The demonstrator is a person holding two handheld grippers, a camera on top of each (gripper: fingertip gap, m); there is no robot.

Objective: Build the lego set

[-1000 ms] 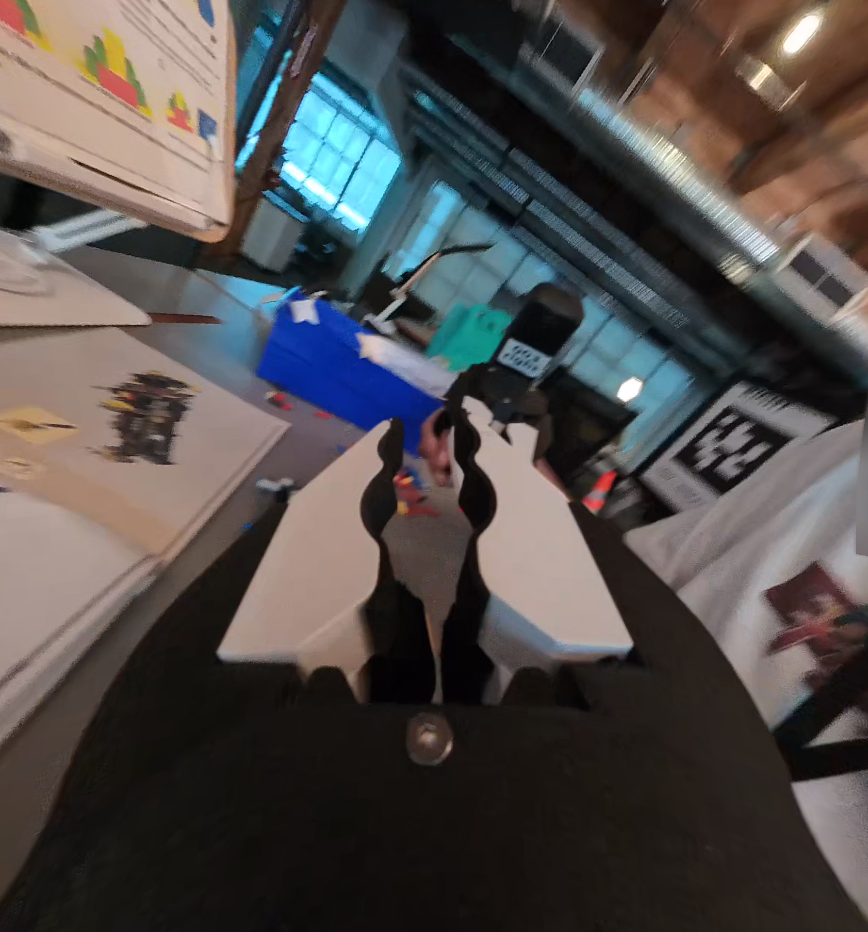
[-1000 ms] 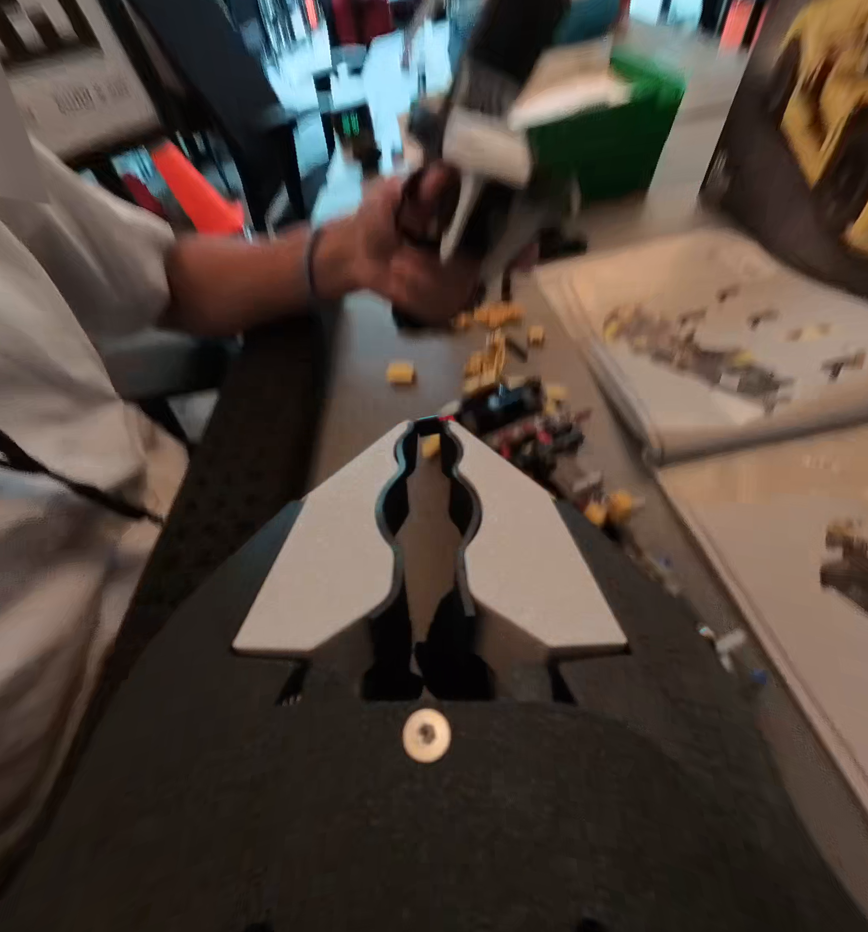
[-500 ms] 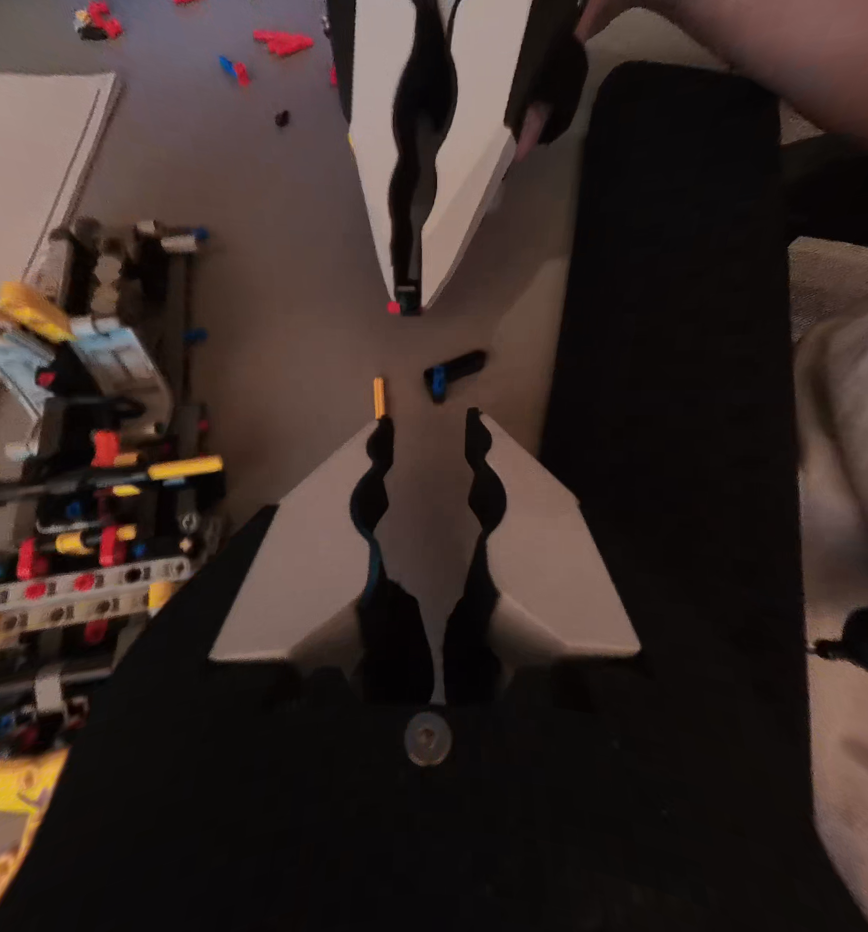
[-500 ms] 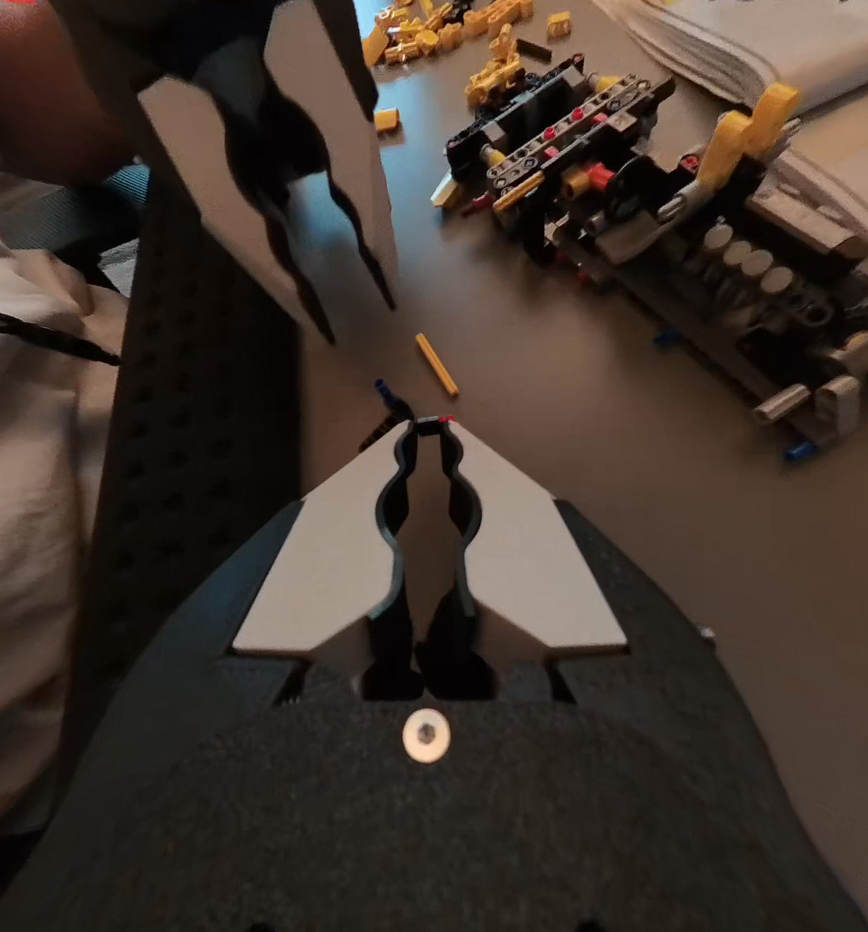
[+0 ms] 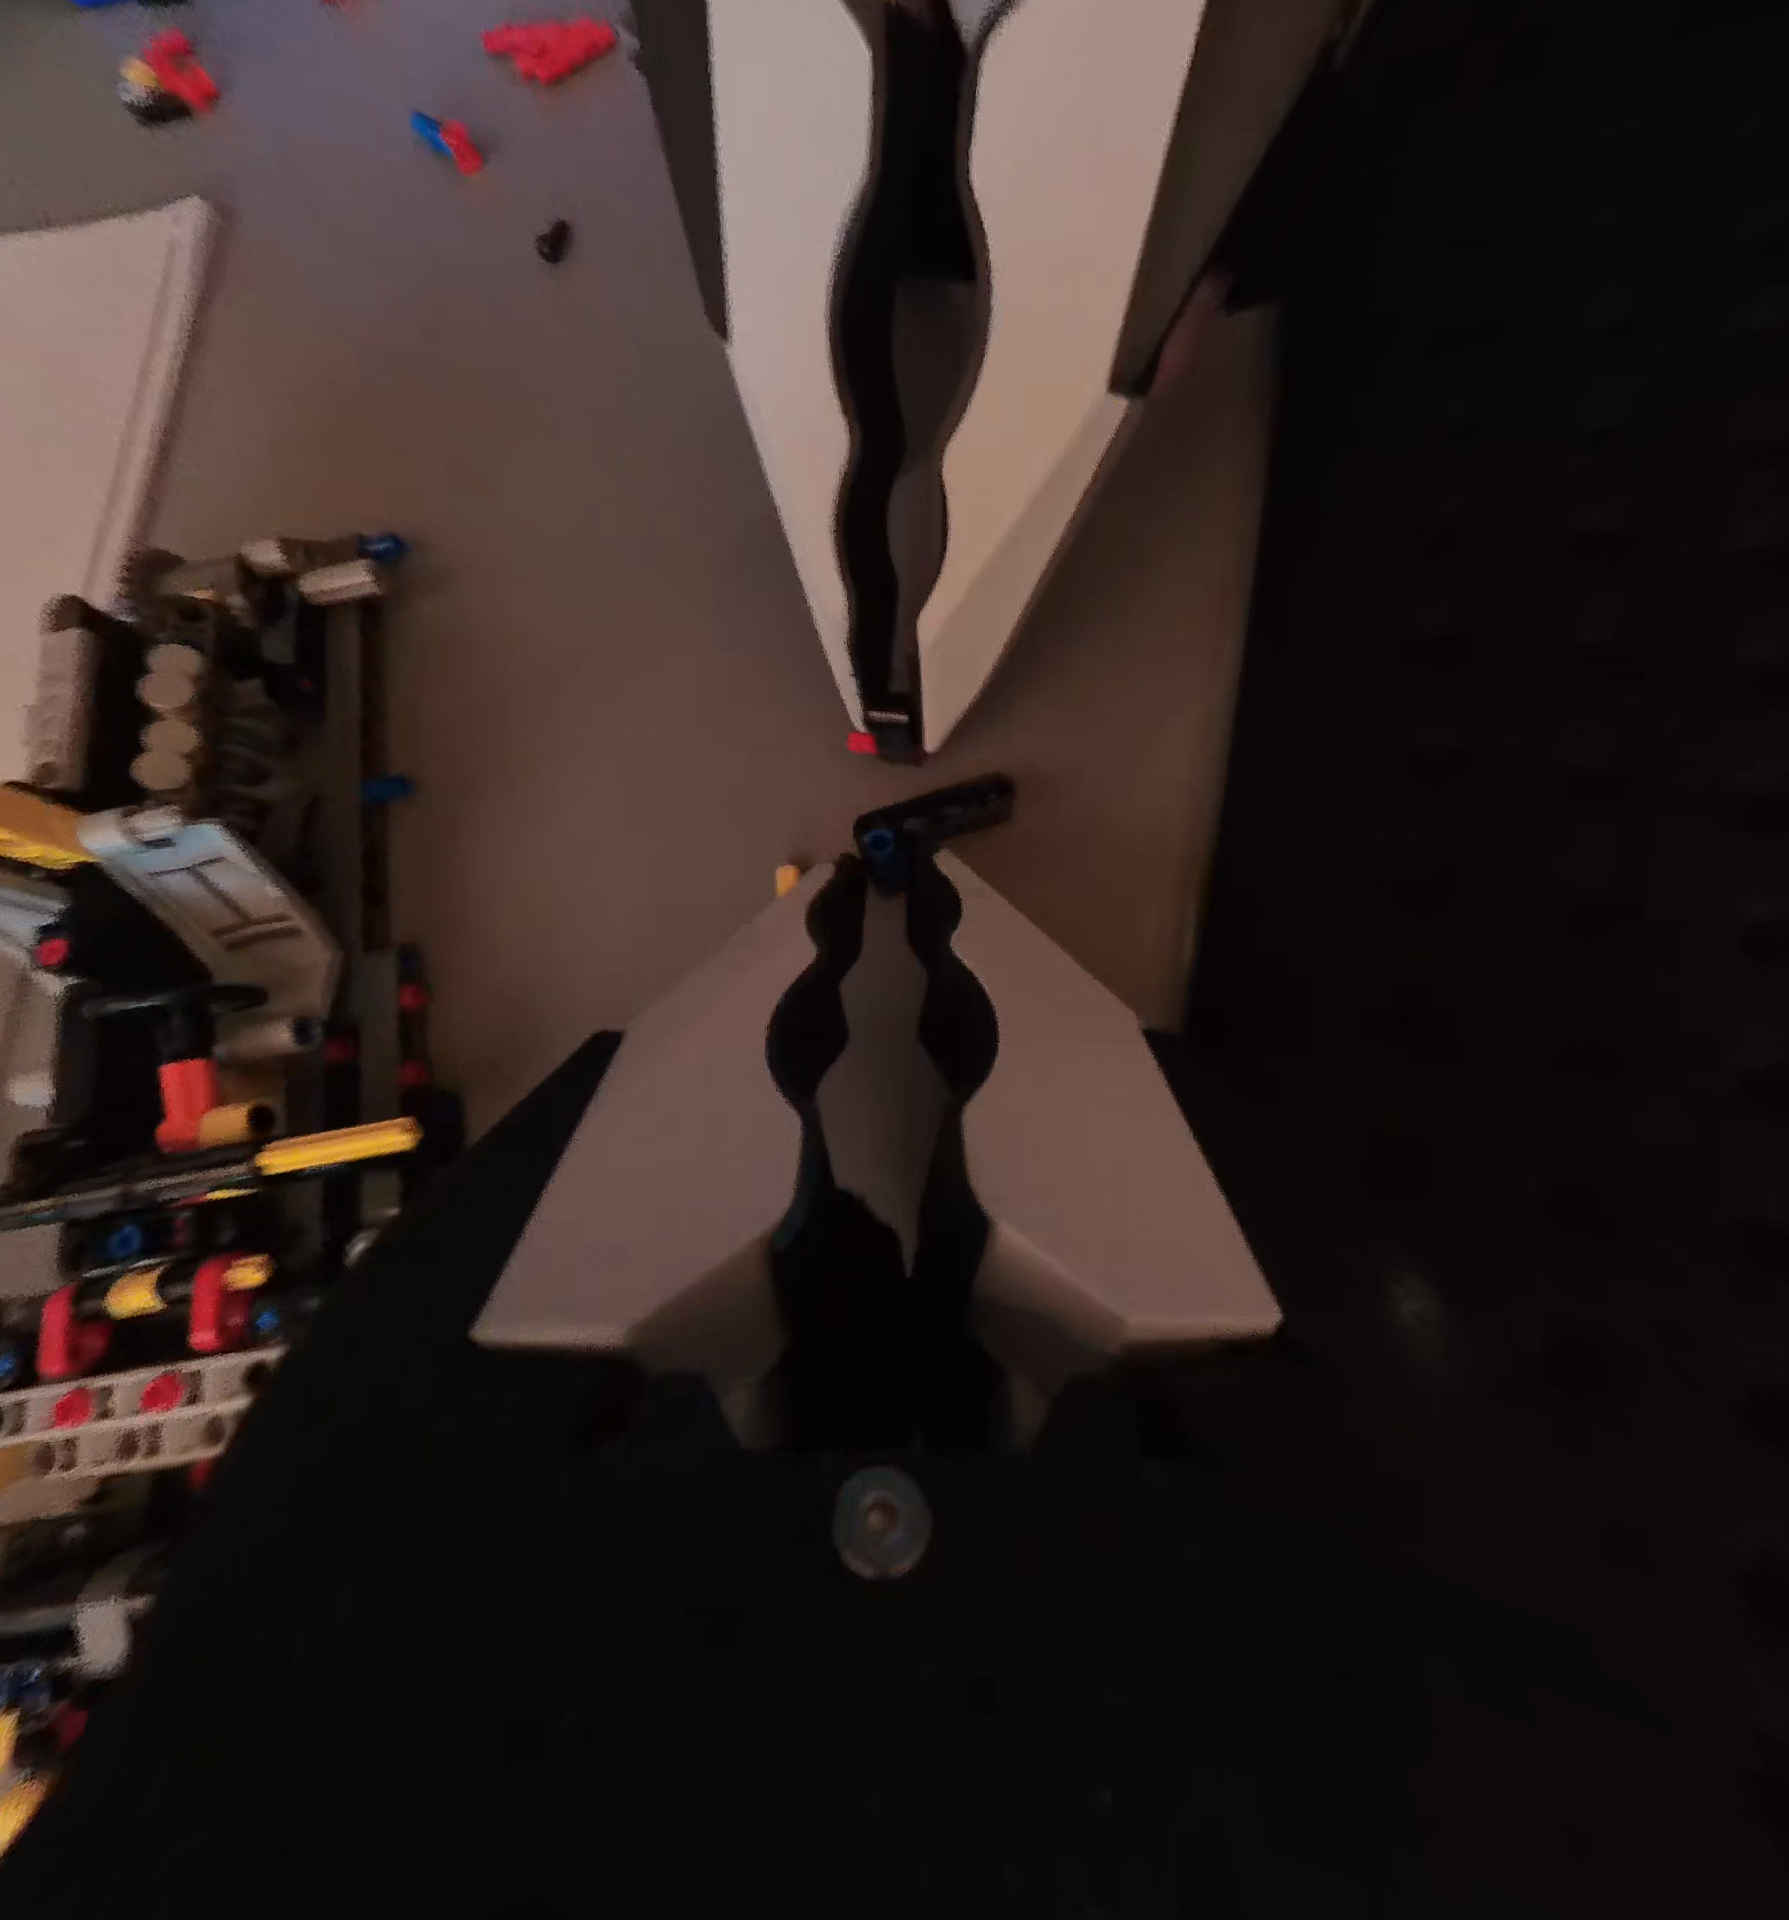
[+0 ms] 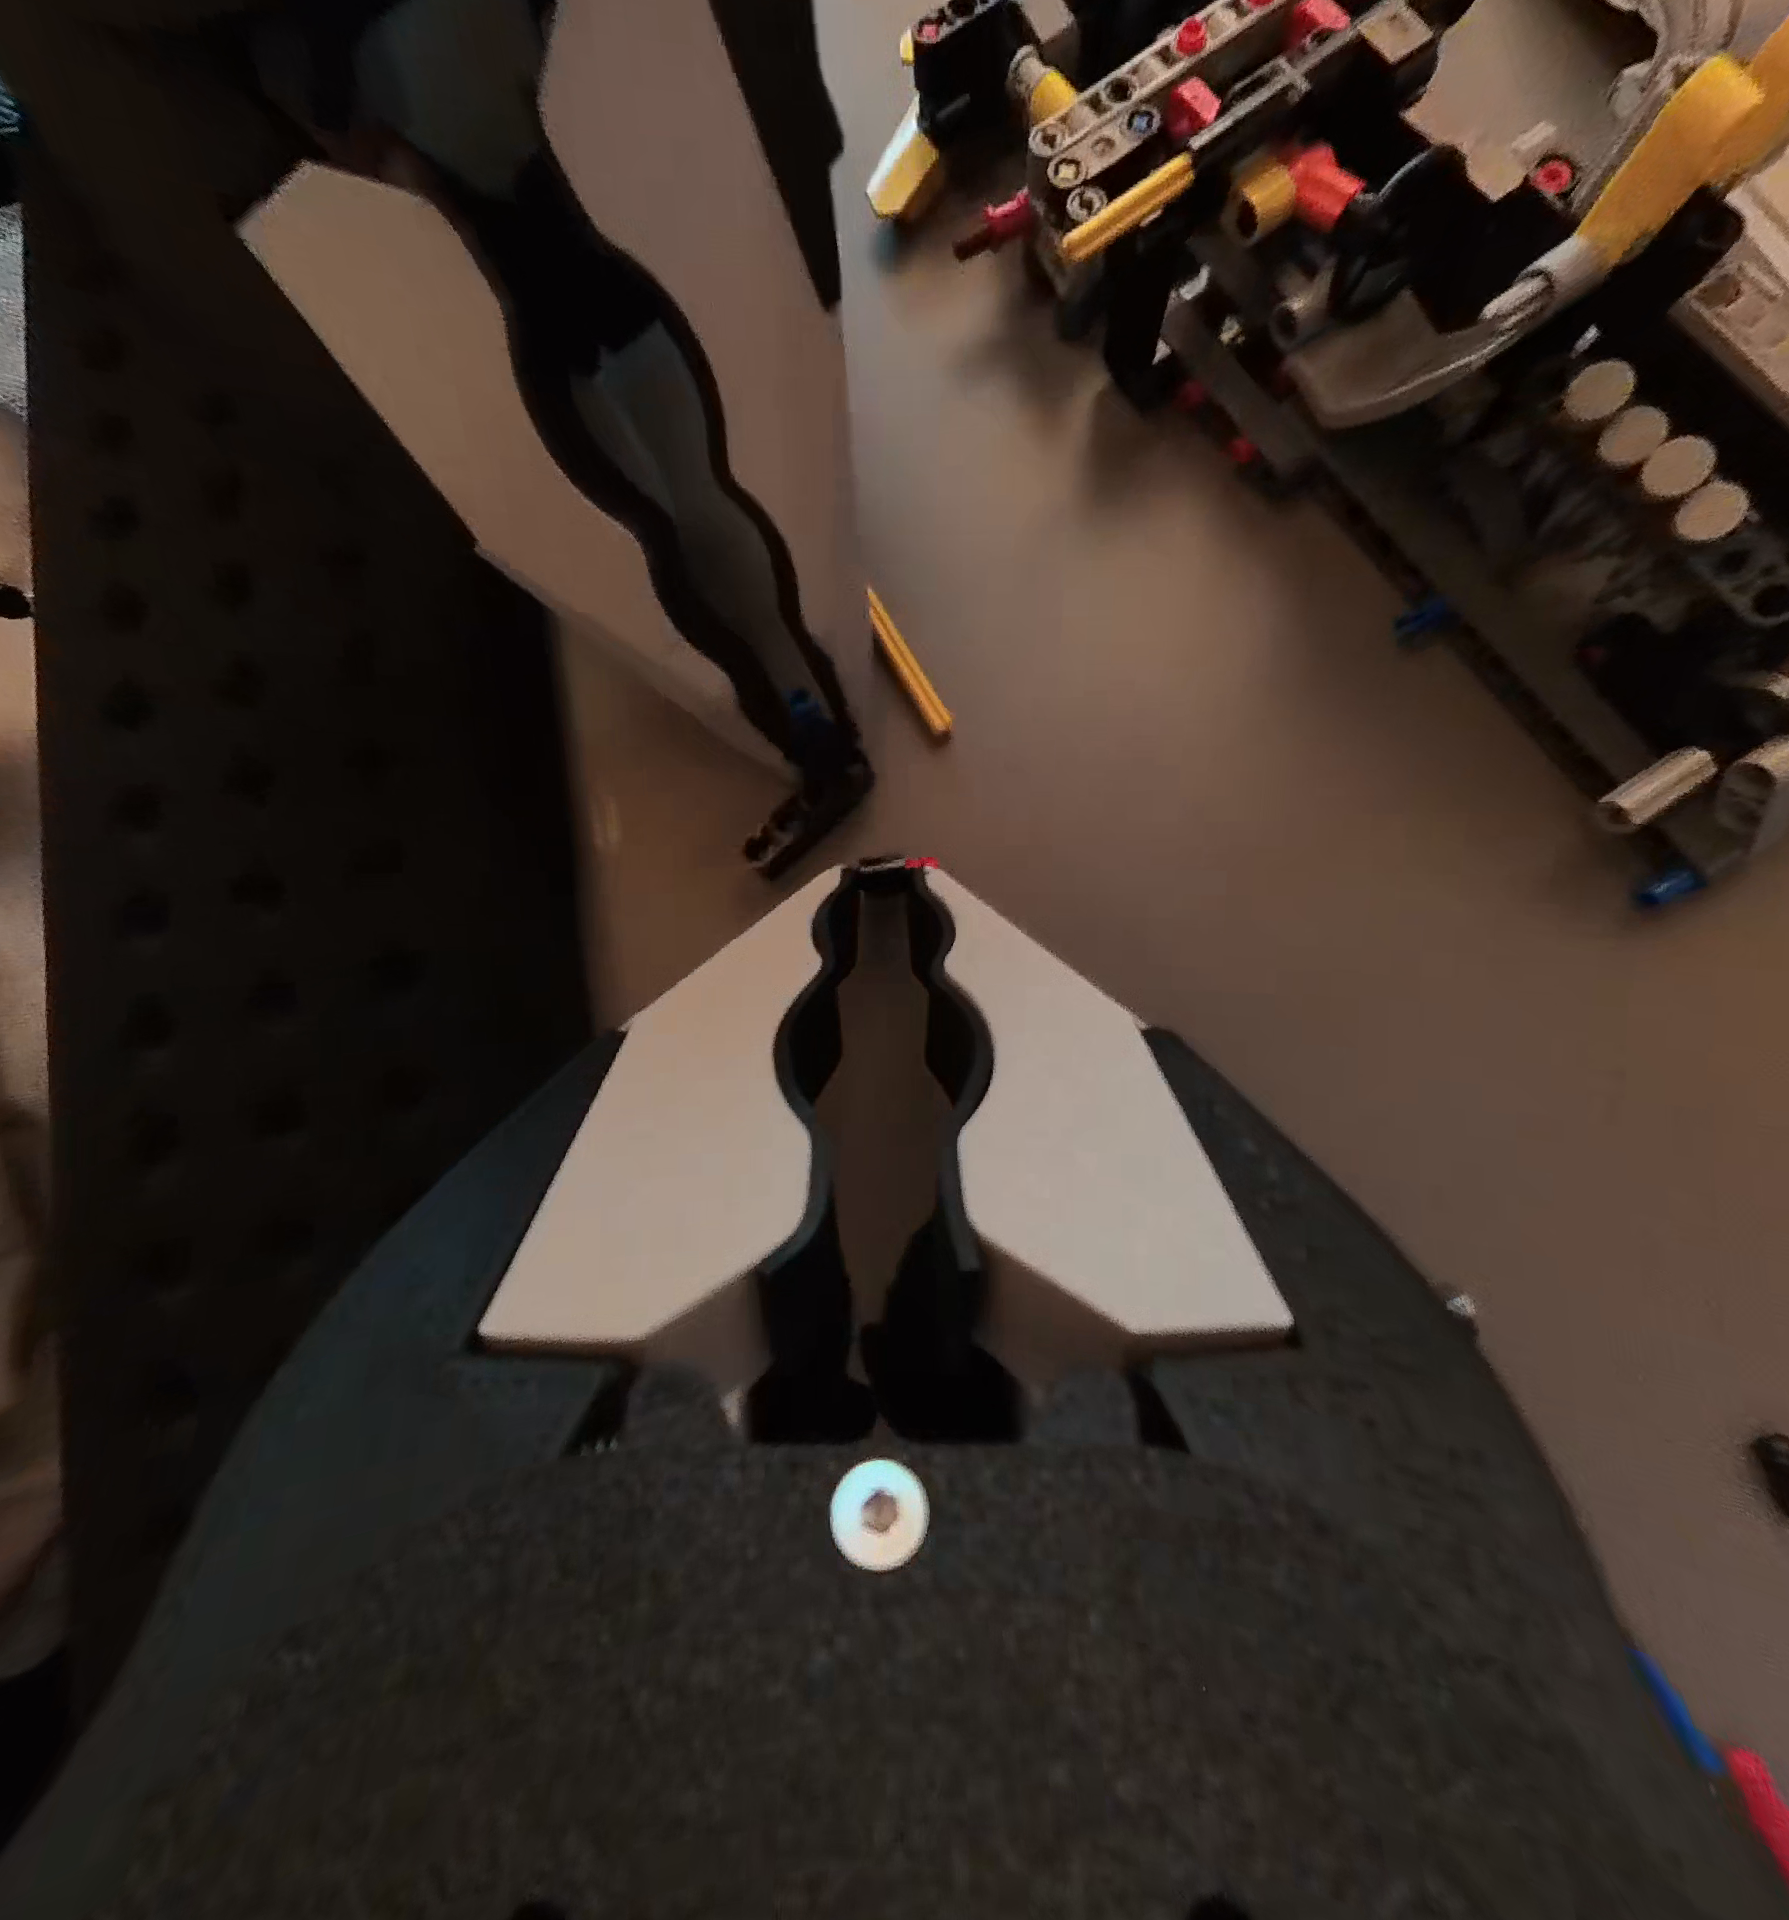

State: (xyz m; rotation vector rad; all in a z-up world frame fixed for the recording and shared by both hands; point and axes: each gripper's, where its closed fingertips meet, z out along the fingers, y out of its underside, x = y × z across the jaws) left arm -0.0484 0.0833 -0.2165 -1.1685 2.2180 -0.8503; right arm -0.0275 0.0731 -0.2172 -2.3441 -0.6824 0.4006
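My left gripper (image 5: 885, 878) is shut on the blue-pin end of a black angled beam (image 5: 947, 810) low over the grey table (image 5: 578, 582). The right wrist view shows the same grip (image 6: 817, 769), with both fingertips on the beam (image 6: 807, 816). My right gripper (image 6: 885, 871) is shut on a small black piece with a red pin (image 6: 895, 862), tip to tip with the left. It shows from the far side in the left wrist view (image 5: 895, 727). The half-built black, grey and yellow model (image 5: 194, 935) stands to the side, and also shows in the right wrist view (image 6: 1441, 364).
A yellow axle (image 6: 911, 665) lies beside the left fingertips. A black perforated mat (image 5: 1492, 727) runs along the table edge. An instruction booklet (image 5: 38, 416) and loose red and blue pieces (image 5: 547, 47) lie beyond the model. A small black pin (image 6: 1781, 1470) lies alone. Only a small space, under 4 cm, lies between the two pairs of fingers.
Both grippers swung down to the table. The left gripper opened, moved forward over the black angled beam and closed on it. The right gripper kept its small black and red piece.
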